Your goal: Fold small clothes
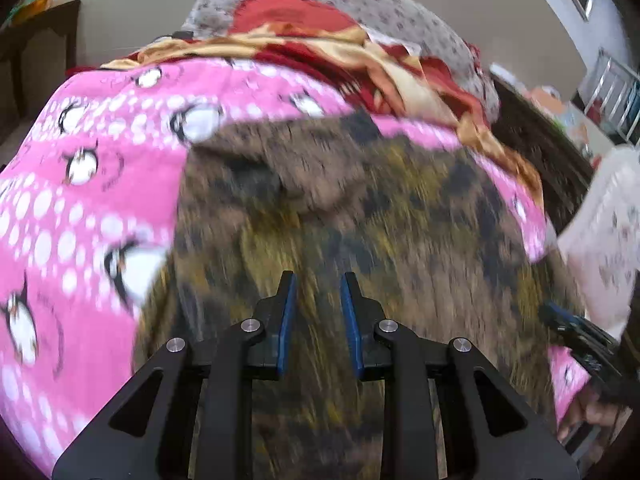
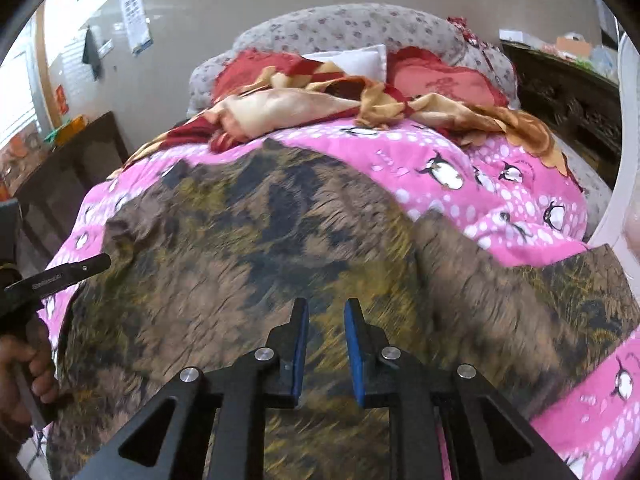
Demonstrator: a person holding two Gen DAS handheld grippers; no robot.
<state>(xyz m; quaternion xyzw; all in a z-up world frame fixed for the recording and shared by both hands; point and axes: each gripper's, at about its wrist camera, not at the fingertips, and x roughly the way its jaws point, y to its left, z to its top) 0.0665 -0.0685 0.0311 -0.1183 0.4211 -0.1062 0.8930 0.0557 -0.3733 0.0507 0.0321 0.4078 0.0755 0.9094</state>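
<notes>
Left gripper [image 1: 318,320]: jaws parted, nothing between the blue pads [image 1: 289,320]; it hangs just above the near part of the brown-and-olive patterned garment [image 1: 360,208]. Contact with the cloth cannot be told, since the view is motion-blurred.

Right gripper [image 2: 326,344]: jaws likewise parted and empty, poised over the near middle of the same garment [image 2: 248,248]. In the right wrist view the left gripper [image 2: 60,276] shows at the far left edge, over the garment's left border, with the person's left hand [image 2: 24,376] wrapped round its handle. In the left wrist view the right gripper [image 1: 580,340] shows at the right edge, with the right hand [image 1: 588,416] below it.

Garment: spread largely flat on the bed, over the pink penguin-print blanket [image 1: 80,208] [image 2: 500,200]. A raised fold or bunched part lies toward its far left in the left wrist view; in the right wrist view a crease runs down right of centre, and a further portion extends to the right. Pink blanket shows on the left, right and far sides of it.

Farther: a crumpled red-and-tan cloth [image 2: 320,108] lies across the far end of the blanket. Beyond it, a red cushion [image 2: 440,80], a white pillow [image 2: 356,60] and a grey floral headboard [image 2: 340,28].

Left of the bed: dark wooden furniture [image 2: 80,168]. Right of the bed: dark carved wooden furniture [image 2: 568,100].
</notes>
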